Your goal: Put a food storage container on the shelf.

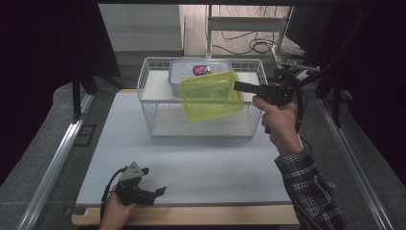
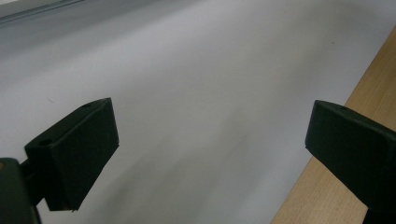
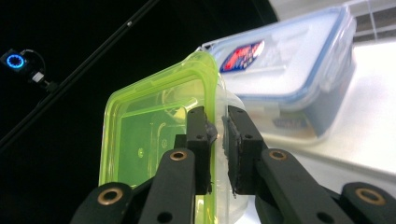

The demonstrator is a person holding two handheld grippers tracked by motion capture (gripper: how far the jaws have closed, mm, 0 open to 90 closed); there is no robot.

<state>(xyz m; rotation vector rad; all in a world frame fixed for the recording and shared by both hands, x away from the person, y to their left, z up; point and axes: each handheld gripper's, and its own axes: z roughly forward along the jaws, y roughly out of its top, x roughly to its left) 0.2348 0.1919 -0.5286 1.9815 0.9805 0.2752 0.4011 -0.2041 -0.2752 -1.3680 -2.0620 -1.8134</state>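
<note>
Right gripper (image 1: 242,86) raised above the far part of the bench (image 1: 201,163), held by the person's right hand (image 1: 280,120) in a checked sleeve (image 1: 311,191). Its two black fingers (image 3: 198,140) nearly together and clamped on the rim of a translucent lime-green rectangular plastic container (image 1: 212,95), one finger on the inner side of the wall and one on the outer side. Seen clearly in the right gripper view: green wall (image 3: 159,135) pinched between the pads, only a thin gap left for the plastic. Container lifted and tilted, its open side turned toward the high camera, hanging in front of the white wire basket (image 1: 148,103) and not resting on anything visible.

Behind the green container, inside the wire basket on its upper level, a clear rectangular plastic box with a blue-edged snap lid and a red and blue label (image 1: 201,69). Cannot tell whether the green container touches this box; in the right gripper view (image 3: 289,79) just beside each other.

Left gripper (image 1: 158,191) low at the near left corner of the bench, held in the person's left hand (image 1: 115,211), lying close to the white surface. Its black fingers (image 2: 79,149) spread wide apart, nothing between them, only the white bench top below and the wooden edge strip (image 2: 355,116) at one side. Cable (image 1: 107,189) looping from its back toward the hand.
</note>
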